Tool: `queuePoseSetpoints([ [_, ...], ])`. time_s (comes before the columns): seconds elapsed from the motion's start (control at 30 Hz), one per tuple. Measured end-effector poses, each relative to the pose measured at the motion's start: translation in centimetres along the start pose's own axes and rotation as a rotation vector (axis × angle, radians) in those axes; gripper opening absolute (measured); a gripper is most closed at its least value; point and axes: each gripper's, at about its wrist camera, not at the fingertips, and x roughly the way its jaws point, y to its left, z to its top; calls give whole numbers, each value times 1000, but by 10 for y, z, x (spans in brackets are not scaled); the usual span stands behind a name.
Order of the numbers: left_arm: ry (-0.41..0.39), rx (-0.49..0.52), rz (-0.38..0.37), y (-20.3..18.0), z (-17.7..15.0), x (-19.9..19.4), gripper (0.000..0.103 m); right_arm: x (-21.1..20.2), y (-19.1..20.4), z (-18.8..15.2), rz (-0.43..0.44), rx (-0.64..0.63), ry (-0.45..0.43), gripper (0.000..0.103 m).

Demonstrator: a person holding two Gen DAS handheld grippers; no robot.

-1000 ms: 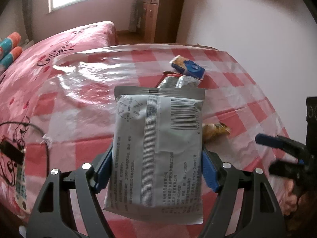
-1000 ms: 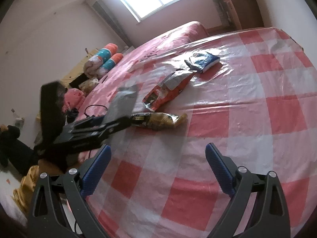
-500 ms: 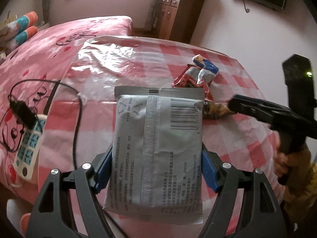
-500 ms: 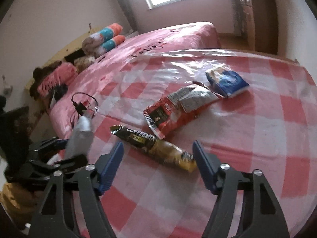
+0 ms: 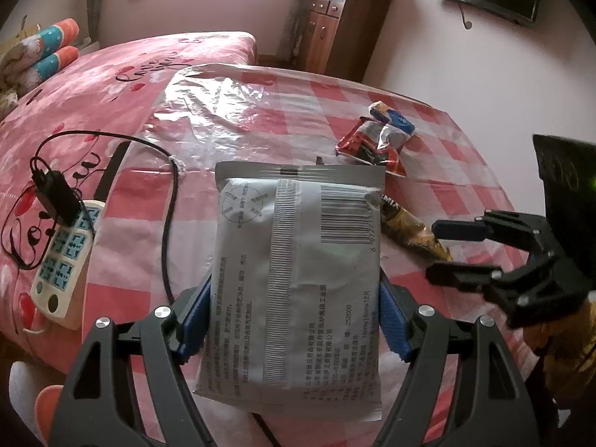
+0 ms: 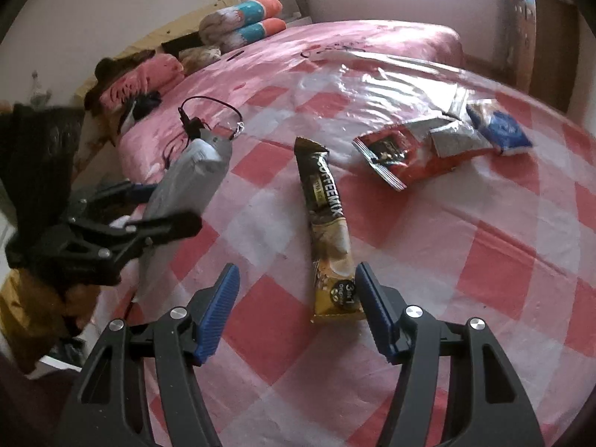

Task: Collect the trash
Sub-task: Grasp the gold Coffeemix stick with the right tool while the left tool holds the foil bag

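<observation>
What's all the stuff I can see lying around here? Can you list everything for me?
grey pouch: one, silver-grey, clamped in the left gripper
coffee mix sachet: one, gold and black, on the checked cloth
snack bag: one, red and silver, farther back on the cloth
blue packet: one, blue, beside the snack bag
power strip: one, cream and blue, on the bed's left edge
black cable: one, by the strip
rolled blankets: two, orange, teal and white
wooden cabinet: one, brown
left gripper: black, blue pads
right gripper: black, blue pads, open, jaws just been closing, over the sachet's near end

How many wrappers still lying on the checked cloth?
3: coffee-mix stick nearest the right gripper, red snack bag beyond it, blue packet farthest. Grey pouch is in the left gripper.
</observation>
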Motion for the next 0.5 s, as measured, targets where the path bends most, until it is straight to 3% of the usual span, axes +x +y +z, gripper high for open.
queuePoseSetpoints([
  [0.17, -3, -17, 8, 4, -3, -5, 76, 13, -1, 12, -99, -27, -26, 49],
  [0.33, 3, -26, 11, 6, -7, -8, 76, 26, 0, 18, -128, -58, -27, 43],
  [0.4, 7, -25, 11, 5, -9, -8, 76, 30, 3, 18, -142, -74, -21, 32],
  [0.5, 8, -23, 8, 3, -12, -9, 76, 33, 9, 14, -187, -109, -23, 27],
])
